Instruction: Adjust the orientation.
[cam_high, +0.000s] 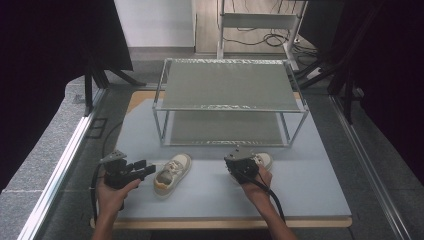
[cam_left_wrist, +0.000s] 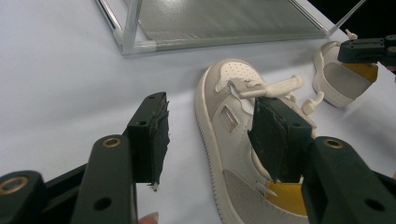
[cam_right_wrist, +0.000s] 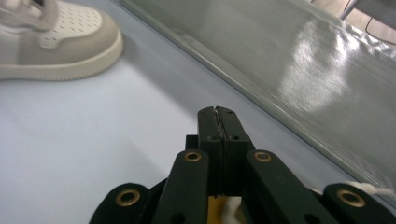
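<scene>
Cream suede sneakers (cam_high: 172, 172) with yellow lining

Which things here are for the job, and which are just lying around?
For the job:
- left shoe, beside the open left gripper
- right shoe, under the shut right gripper
- two-shelf rack, probably where the shoes go

Just lying around:
- cables on the floor behind the table
- white frame beyond the rack
</scene>
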